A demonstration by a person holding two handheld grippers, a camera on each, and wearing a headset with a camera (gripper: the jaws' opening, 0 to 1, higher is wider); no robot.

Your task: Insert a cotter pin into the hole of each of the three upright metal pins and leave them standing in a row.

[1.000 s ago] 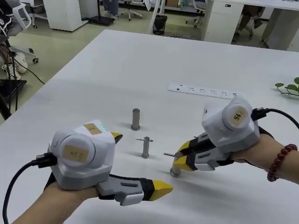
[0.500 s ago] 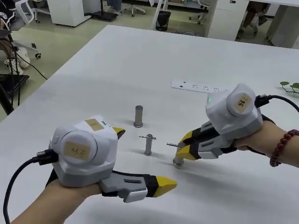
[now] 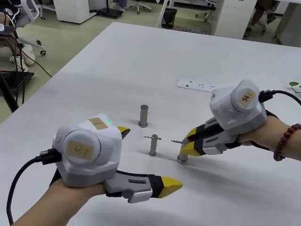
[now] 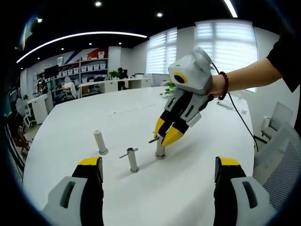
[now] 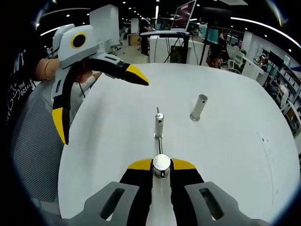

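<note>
White worktop (image 3: 94, 84): three metal pins (image 3: 143, 116) stand in a row. Right gripper (image 3: 189, 142) fingers clamp a cotter pin (image 3: 176, 141) at the nearest; left gripper (image 4: 158, 165) fingers spread, empty. Cotter pin likely light, thin, slippery: grip its head.

The right gripper (image 3: 186, 142) is carrying a tan sticker (image 3: 245, 98) on its round housing. The handwritten digits on it are reading 56, turned sideways in the head view. The left gripper (image 3: 150, 157) is wearing two more. Its front sticker (image 3: 80, 150), on the round face, is showing handwritten marks that are looking like 45, though the writing is too faint to be sure. Its top sticker (image 3: 97, 123) is coming out too small to read. In the right gripper view, the person's dark shirt (image 5: 19, 94) is showing white capitals, partly cut off, that are reading as THE OCEAN.
</note>
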